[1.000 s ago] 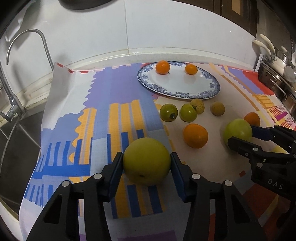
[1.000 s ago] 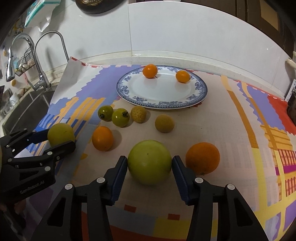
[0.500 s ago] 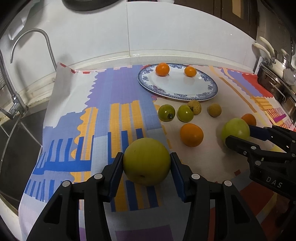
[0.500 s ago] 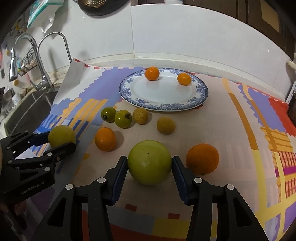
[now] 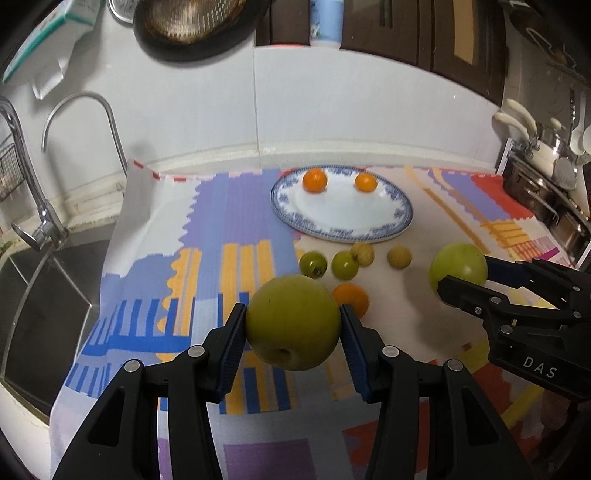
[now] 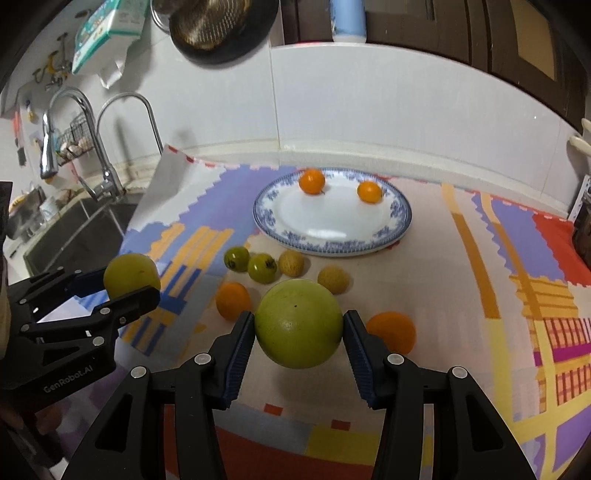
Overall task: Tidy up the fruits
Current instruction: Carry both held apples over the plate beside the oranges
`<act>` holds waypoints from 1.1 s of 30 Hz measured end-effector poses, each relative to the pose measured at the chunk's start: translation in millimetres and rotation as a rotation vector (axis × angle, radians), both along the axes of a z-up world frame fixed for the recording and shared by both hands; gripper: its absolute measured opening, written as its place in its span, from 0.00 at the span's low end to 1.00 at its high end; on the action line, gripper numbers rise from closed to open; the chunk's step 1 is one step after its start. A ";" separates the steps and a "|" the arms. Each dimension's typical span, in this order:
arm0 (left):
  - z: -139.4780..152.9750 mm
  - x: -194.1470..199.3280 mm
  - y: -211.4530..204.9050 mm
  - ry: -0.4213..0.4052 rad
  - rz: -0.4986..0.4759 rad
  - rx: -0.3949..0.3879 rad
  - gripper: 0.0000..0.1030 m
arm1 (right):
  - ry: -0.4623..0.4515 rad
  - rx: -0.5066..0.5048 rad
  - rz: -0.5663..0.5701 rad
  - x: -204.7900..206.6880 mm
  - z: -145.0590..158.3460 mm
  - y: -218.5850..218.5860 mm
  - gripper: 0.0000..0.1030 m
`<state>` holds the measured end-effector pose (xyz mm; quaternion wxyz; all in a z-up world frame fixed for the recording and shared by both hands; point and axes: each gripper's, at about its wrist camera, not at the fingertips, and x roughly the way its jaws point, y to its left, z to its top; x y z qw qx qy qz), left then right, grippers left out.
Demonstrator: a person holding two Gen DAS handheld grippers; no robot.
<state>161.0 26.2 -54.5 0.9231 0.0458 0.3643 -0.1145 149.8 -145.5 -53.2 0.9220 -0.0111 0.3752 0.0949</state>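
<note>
My left gripper (image 5: pixel 293 325) is shut on a yellow-green apple (image 5: pixel 293 321), held clear of the patterned cloth (image 5: pixel 147 280). My right gripper (image 6: pixel 299 326) is shut on a second green apple (image 6: pixel 298 323), also lifted. Each gripper shows in the other's view with its apple (image 5: pixel 458 266) (image 6: pixel 131 275). Behind them a blue-rimmed white plate (image 6: pixel 295 236) holds two small oranges (image 6: pixel 312 181) (image 6: pixel 369 191). On the cloth lie two green tomatoes (image 6: pixel 237 258) (image 6: pixel 262 268), two tan fruits (image 6: pixel 291 263) (image 6: pixel 333 280) and two oranges (image 6: pixel 233 300) (image 6: pixel 393 331).
A sink (image 5: pixel 33 295) with a curved tap (image 5: pixel 85 122) lies left of the cloth. Steel pots (image 5: pixel 539 184) stand at the right edge. A white tiled wall (image 6: pixel 369 103) backs the counter, with a colander (image 6: pixel 218 26) above it.
Both grippers have risen with their apples, lifting them off the cloth; more of the wall and shelf above now shows. The loose fruits and plate have not moved.
</note>
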 end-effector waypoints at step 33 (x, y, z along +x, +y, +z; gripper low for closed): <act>77.4 45.3 -52.6 -0.219 -0.071 0.010 0.48 | -0.222 0.034 0.041 35.3 83.1 -38.3 0.48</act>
